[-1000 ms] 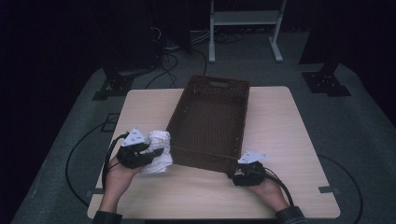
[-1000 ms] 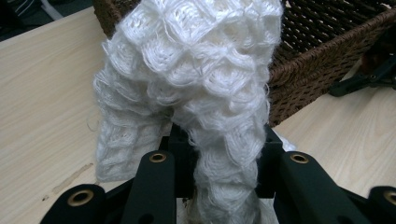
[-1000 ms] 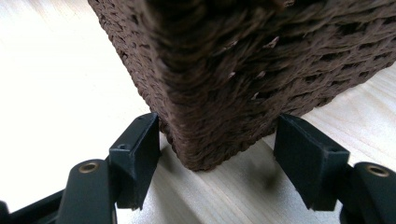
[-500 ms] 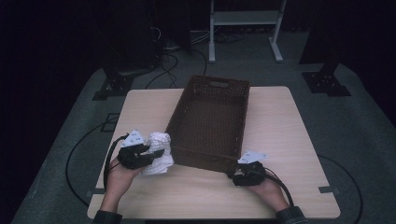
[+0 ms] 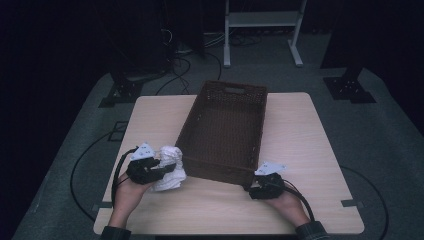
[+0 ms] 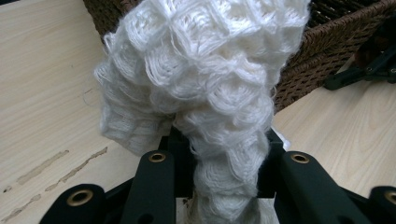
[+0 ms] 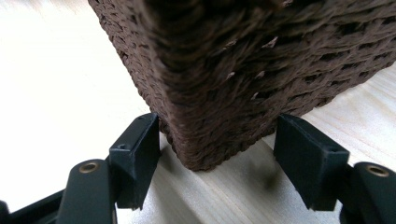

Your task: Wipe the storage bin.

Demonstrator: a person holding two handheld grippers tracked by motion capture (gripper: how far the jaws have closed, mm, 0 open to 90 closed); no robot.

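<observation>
High view: white knitted cloth (image 5: 169,167) seen bunched on wooden table (image 5: 300,135), just beside near-left corner of brown wicker basket (image 5: 225,127). Cloth pinched by left gripper (image 5: 165,170). Right gripper (image 5: 252,187) placed at basket's near-right corner.

Left gripper view: cloth (image 6: 205,93) clamped between jaws, basket (image 6: 327,51) close behind. No label or writing readable.

Right gripper view: basket corner (image 7: 233,84) straddled by spread jaws; left pad seen touching weave, right pad apart.
</observation>
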